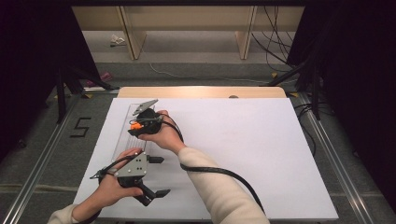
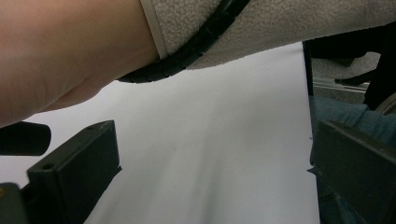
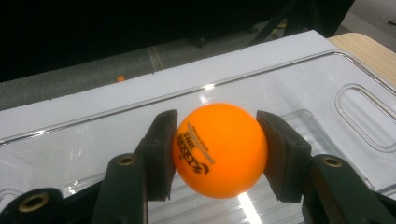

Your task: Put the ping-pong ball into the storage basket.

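- Our right claw [image 3: 217, 151] clamps the orange ball [image 3: 219, 149], both pads touching, above the clear tray [image 3: 327, 84].
- Our left claw [image 2: 210, 177] gapes wide, empty, over the white surface [image 2: 224, 130].

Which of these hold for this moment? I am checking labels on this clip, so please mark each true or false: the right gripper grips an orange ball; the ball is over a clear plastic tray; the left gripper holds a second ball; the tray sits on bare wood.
1. The right gripper grips an orange ball. True: both pads press its sides.
2. The ball is over a clear plastic tray. True.
3. The left gripper holds a second ball. False: its jaws stand open with nothing between them.
4. The tray sits on bare wood. False: it lies on a white sheet covering the table.
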Demonstrator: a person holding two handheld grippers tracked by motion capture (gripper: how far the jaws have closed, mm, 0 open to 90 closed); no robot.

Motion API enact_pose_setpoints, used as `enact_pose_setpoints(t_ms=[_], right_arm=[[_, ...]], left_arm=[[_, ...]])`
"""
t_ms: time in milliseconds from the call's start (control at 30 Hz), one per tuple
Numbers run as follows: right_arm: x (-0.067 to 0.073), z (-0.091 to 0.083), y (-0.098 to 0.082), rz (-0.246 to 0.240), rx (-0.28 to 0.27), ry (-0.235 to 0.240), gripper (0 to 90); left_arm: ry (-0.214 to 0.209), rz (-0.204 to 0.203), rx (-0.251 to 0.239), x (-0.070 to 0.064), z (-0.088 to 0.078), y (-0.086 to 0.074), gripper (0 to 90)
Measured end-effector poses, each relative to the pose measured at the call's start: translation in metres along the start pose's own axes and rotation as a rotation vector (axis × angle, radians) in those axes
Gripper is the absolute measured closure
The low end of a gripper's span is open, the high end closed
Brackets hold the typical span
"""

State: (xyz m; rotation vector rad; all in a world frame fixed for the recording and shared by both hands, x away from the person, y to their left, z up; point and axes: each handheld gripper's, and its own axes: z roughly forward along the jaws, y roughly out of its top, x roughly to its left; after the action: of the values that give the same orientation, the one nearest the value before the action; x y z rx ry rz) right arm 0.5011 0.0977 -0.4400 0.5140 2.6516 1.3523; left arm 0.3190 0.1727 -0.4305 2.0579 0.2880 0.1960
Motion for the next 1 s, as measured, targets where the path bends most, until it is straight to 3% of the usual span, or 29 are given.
enact_pose_setpoints(t_ms=[433, 633, 800, 1000], right_arm=[[0.000, 0.001, 0.000, 0.008, -0.005, -0.005, 44.7], [-0.002, -0.002, -0.001, 0.023, -0.016, -0.018, 32.3], [-0.006, -0.008, -0.001, 0.044, -0.052, -0.043, 16.7], [-0.011, -0.023, -0.003, 0.046, -0.080, -0.070, 16.1]], left_arm=[[0.000, -0.004, -0.003, 0.000, 0.000, 0.000, 1.1], [-0.001, -0.001, -0.001, 0.000, 0.000, 0.000, 1.1], [-0.001, -0.001, 0.000, 0.000, 0.000, 0.000, 1.1], [-0.001, -0.004, 0.000, 0.000, 0.000, 0.000, 1.1]])
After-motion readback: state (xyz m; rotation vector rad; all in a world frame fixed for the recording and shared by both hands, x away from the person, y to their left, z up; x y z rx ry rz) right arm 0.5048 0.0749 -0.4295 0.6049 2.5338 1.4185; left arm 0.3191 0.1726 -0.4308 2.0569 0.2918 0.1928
